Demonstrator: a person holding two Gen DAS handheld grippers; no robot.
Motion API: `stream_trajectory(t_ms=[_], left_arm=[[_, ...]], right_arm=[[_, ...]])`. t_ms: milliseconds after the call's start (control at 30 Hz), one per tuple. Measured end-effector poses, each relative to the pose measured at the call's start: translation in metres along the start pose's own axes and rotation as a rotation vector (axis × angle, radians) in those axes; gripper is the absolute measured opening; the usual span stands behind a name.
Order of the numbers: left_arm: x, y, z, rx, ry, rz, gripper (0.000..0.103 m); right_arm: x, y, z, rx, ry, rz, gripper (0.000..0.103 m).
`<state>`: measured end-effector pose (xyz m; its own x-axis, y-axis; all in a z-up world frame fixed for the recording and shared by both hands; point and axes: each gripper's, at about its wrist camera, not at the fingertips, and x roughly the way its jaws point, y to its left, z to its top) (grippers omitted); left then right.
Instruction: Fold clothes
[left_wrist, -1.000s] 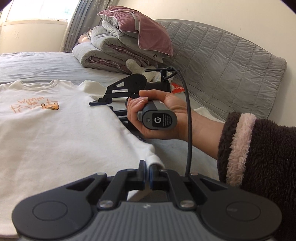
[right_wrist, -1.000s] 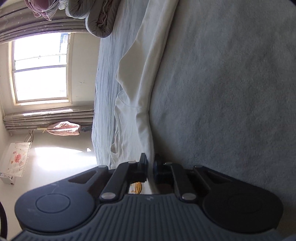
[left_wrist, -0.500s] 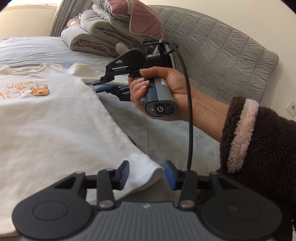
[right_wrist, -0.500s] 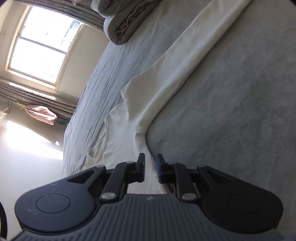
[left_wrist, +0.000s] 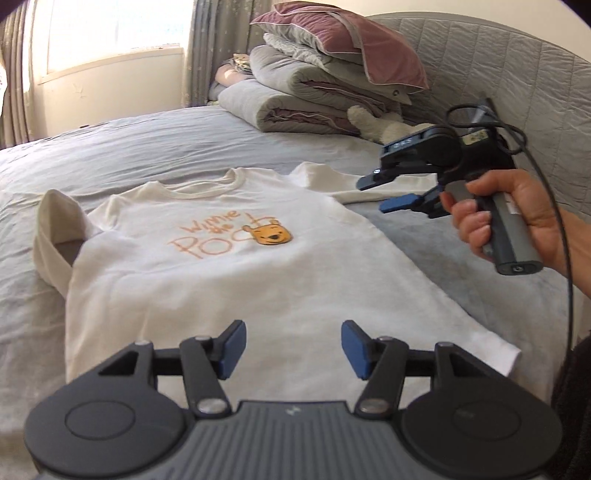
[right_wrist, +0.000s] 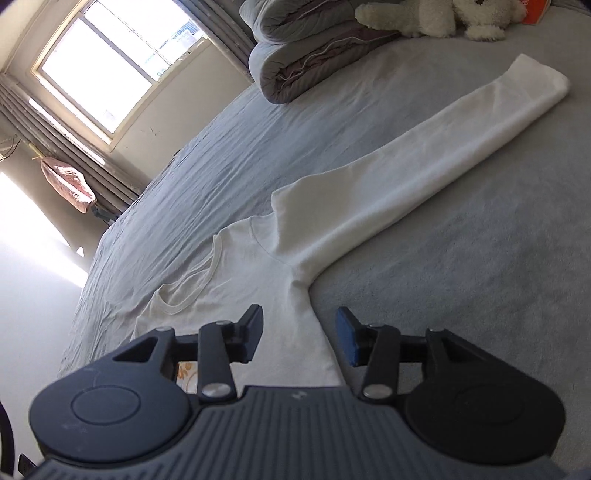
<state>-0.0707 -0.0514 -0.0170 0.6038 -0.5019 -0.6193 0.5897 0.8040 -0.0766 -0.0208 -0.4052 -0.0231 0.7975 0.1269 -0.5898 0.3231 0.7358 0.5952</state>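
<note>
White long-sleeve Winnie the Pooh shirt (left_wrist: 236, 280) lies face up, spread flat on grey bedsheet (left_wrist: 155, 147). Both grippers had its right edge pinched a second ago; both have let go. Left gripper (left_wrist: 291, 345) jaws spread and opening, nothing between them, hovering over the lower hem area. Right gripper (right_wrist: 299, 341) also opening, empty, lifted clear above the armpit seam; in left wrist view it sits in a hand (left_wrist: 517, 218) off the shirt's right side. Right sleeve (right_wrist: 424, 147) now stretched straight out across the bed toward the plush toy (right_wrist: 432, 16). Left sleeve (left_wrist: 55, 236) folded back, cuff standing up. Reads as smoothing/laying-out step finished; actual folds not started. Next likely grab: a sleeve or a side edge. Folded duvets (left_wrist: 310, 92) stacked by headboard, well apart.
</note>
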Motion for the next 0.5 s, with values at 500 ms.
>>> stream_trajectory(t_ms=[500], left_arm=[[0.020,0.131,0.025,-0.340,0.083,0.345,0.061]], right_arm=[[0.030,0.071,-0.039,-0.151,0.172,0.021,0.051]])
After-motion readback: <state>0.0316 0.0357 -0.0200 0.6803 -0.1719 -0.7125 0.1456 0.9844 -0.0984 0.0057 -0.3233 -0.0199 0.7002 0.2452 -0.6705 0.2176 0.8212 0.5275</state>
